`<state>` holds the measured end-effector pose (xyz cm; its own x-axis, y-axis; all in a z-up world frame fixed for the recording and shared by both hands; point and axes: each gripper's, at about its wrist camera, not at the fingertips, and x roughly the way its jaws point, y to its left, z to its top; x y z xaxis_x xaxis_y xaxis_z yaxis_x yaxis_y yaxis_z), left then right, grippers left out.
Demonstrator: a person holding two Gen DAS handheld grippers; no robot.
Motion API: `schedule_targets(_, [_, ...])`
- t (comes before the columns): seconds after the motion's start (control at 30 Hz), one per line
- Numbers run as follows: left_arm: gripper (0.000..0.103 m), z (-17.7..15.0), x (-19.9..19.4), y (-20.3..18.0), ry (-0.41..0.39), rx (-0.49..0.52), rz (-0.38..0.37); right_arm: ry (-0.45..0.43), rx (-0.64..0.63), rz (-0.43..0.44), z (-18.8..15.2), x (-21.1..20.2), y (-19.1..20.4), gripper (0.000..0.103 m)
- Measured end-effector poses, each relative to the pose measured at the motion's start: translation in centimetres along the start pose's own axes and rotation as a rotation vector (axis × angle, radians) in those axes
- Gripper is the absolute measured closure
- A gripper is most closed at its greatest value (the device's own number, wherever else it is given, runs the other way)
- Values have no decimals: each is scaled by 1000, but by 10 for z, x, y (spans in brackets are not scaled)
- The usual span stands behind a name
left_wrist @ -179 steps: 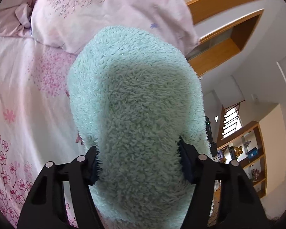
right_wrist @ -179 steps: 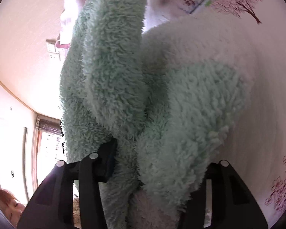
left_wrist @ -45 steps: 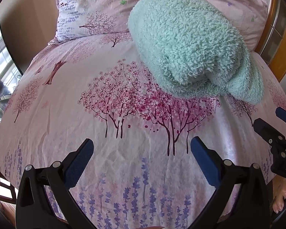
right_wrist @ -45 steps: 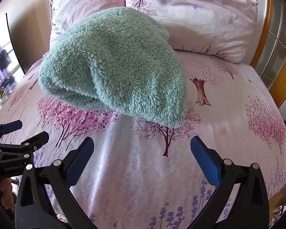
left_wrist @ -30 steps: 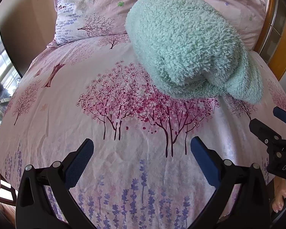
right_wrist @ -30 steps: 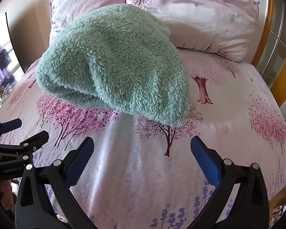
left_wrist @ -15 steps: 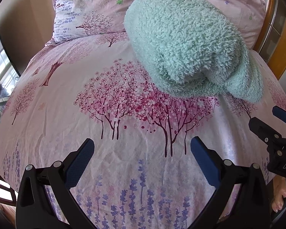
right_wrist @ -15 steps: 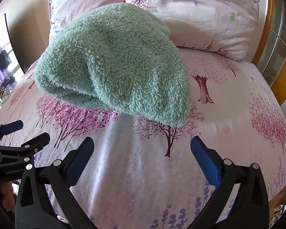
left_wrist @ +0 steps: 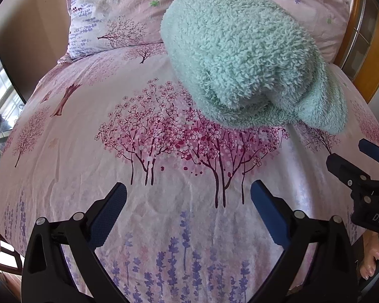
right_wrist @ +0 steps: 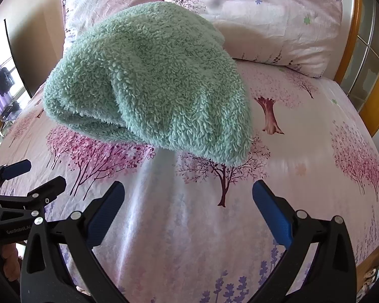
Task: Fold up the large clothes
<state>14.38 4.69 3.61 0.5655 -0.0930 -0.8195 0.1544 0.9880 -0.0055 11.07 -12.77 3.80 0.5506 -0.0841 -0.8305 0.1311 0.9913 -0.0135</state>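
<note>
A folded mint-green fleece garment (left_wrist: 242,58) lies on a pink tree-printed bedspread (left_wrist: 164,151), upper centre of both views. Two pink floral pillows (right_wrist: 252,17) sit behind it. The left gripper (left_wrist: 188,212) and right gripper (right_wrist: 188,210), bottom of frame, stand apart from it.

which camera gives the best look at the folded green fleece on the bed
The right wrist view: the folded green fleece sits nearly centred, its layered edge facing the camera. The left wrist view shows it off to the upper right, more foreshortened.
</note>
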Motion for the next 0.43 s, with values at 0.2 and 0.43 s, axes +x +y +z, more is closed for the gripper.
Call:
schedule_targets(0.2, [3, -1, -3, -5, -3, 3, -4, 0, 1, -1, 0, 0, 0, 2])
schedule_targets(0.43, [3, 0, 1, -1, 7, 0, -7, 4, 7, 0, -1, 1, -1, 2])
